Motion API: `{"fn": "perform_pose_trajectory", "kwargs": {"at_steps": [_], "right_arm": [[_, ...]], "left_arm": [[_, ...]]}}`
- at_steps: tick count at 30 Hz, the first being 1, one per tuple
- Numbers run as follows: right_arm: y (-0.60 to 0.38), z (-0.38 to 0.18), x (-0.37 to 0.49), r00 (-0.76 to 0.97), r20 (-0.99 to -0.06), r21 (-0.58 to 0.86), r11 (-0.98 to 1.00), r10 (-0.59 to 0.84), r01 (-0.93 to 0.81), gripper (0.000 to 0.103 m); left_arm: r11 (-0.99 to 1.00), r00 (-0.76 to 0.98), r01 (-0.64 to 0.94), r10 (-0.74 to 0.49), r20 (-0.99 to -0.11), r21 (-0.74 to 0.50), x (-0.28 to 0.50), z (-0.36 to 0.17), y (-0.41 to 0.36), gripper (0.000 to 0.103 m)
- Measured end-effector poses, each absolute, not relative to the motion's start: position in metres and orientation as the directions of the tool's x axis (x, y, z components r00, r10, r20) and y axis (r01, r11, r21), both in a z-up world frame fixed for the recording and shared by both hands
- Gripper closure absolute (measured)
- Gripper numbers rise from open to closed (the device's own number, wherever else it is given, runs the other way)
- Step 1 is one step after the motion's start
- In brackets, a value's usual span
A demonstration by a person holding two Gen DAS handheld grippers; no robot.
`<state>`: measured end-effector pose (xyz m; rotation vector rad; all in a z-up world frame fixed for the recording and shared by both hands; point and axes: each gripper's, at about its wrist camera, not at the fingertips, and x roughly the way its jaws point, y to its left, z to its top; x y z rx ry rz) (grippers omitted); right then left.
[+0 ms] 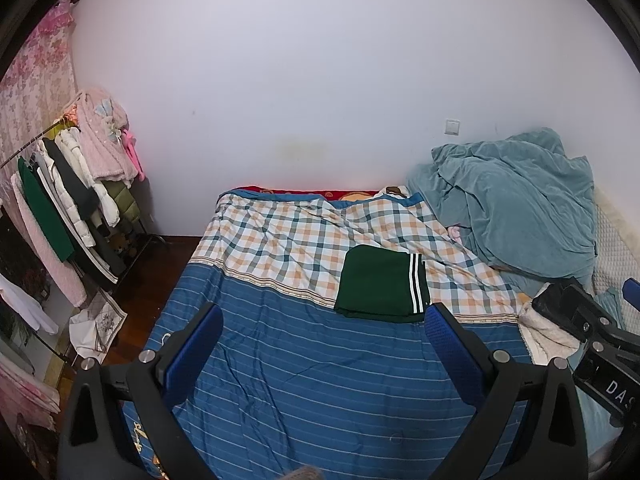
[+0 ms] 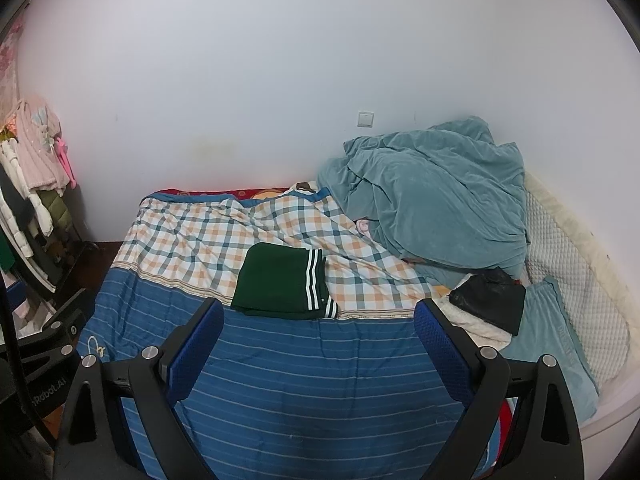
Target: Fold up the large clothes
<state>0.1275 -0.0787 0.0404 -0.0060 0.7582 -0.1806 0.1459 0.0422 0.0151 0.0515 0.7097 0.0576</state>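
The green garment lies folded into a neat rectangle on the bed, straddling the seam where the checked cover meets the blue stripes, its white-striped edge to the right; both tools hang back above the blue part, clear of it; the left hand-held gripper stands wide open and empty; the right hand-held gripper likewise. This fold looks finished to me; next would be fetching another piece, perhaps the dark bundle on the right.
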Motion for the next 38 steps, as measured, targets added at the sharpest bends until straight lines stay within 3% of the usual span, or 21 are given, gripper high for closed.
{"fn": "perform_pose_trajectory", "kwargs": {"at_steps": [38], "right_arm": [[-0.054, 0.046, 0.109, 0.711, -0.676, -0.067, 0.977, -0.193, 0.201, 0.006]], "left_arm": [[0.998, 0.767, -0.032, 0.062, -0.639, 0.059, 0.145, 0.027, 0.051, 0.000]]}}
